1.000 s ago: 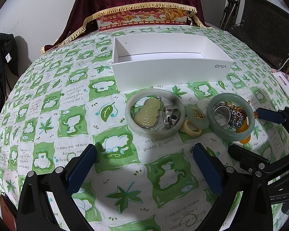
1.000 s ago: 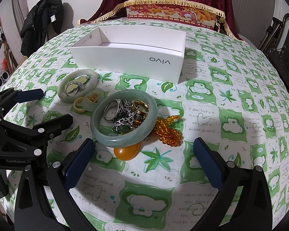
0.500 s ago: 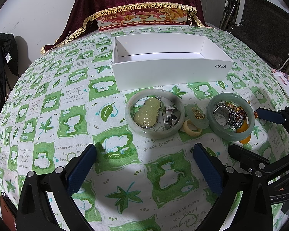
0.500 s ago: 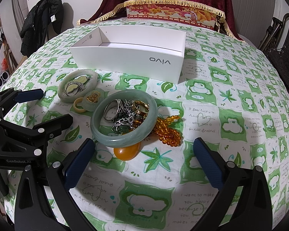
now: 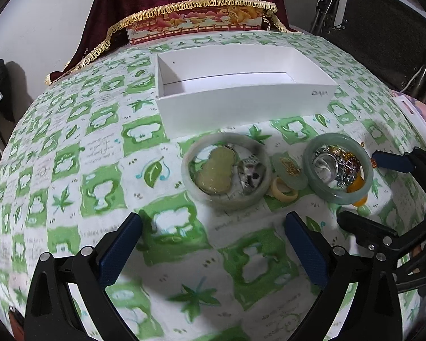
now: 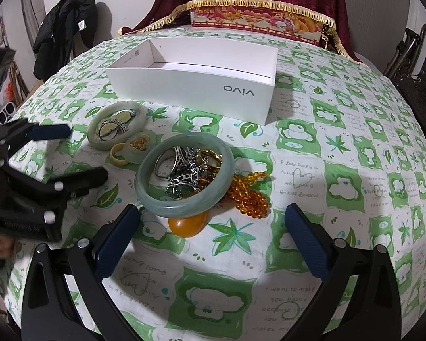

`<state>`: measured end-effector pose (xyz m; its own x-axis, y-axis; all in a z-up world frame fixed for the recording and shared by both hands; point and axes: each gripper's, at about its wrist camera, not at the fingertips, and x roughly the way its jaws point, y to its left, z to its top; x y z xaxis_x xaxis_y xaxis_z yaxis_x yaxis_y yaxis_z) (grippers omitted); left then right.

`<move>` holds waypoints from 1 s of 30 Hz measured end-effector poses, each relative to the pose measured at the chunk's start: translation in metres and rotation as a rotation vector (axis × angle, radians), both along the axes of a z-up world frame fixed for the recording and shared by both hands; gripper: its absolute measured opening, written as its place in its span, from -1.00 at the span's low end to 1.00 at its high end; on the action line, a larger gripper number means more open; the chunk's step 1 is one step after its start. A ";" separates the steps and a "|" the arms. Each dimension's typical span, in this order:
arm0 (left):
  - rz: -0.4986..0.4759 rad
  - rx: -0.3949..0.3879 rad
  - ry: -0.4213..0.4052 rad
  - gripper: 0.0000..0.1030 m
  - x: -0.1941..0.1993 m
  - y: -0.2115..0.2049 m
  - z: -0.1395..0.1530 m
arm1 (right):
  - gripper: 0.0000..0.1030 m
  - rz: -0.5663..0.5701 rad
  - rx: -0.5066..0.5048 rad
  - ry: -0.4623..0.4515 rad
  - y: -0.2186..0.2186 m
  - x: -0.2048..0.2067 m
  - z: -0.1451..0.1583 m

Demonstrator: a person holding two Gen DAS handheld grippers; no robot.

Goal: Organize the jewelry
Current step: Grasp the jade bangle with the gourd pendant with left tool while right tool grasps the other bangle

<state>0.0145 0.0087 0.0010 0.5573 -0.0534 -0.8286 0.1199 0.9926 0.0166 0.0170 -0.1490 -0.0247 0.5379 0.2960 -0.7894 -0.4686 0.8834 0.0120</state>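
With both my left gripper (image 5: 213, 251) and right gripper (image 6: 213, 244) spread and empty, I judge no piece sorted yet: the bangles (image 6: 184, 174) lie before the apparently empty white box (image 6: 201, 85), so next I pick one up.

A green-and-white leaf-patterned tablecloth (image 6: 340, 147) is seen; the box (image 6: 196, 85) is white; 2 bangles (image 6: 184, 201) (image 6: 99, 142) are pale green; beads (image 6: 247, 196) are amber.
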 end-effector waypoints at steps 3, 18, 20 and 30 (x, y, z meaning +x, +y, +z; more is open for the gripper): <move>-0.036 0.011 0.001 0.93 0.005 -0.003 0.000 | 0.92 0.026 -0.002 -0.001 0.001 0.004 0.000; -0.140 -0.012 0.007 0.93 0.033 0.001 0.000 | 0.92 0.231 0.027 -0.008 0.017 0.024 0.007; -0.145 -0.009 0.000 0.85 0.034 0.002 0.001 | 0.92 0.245 0.002 -0.023 0.022 0.026 0.008; -0.144 -0.033 -0.026 0.35 0.030 0.007 0.006 | 0.52 0.249 0.009 -0.029 0.020 0.029 0.006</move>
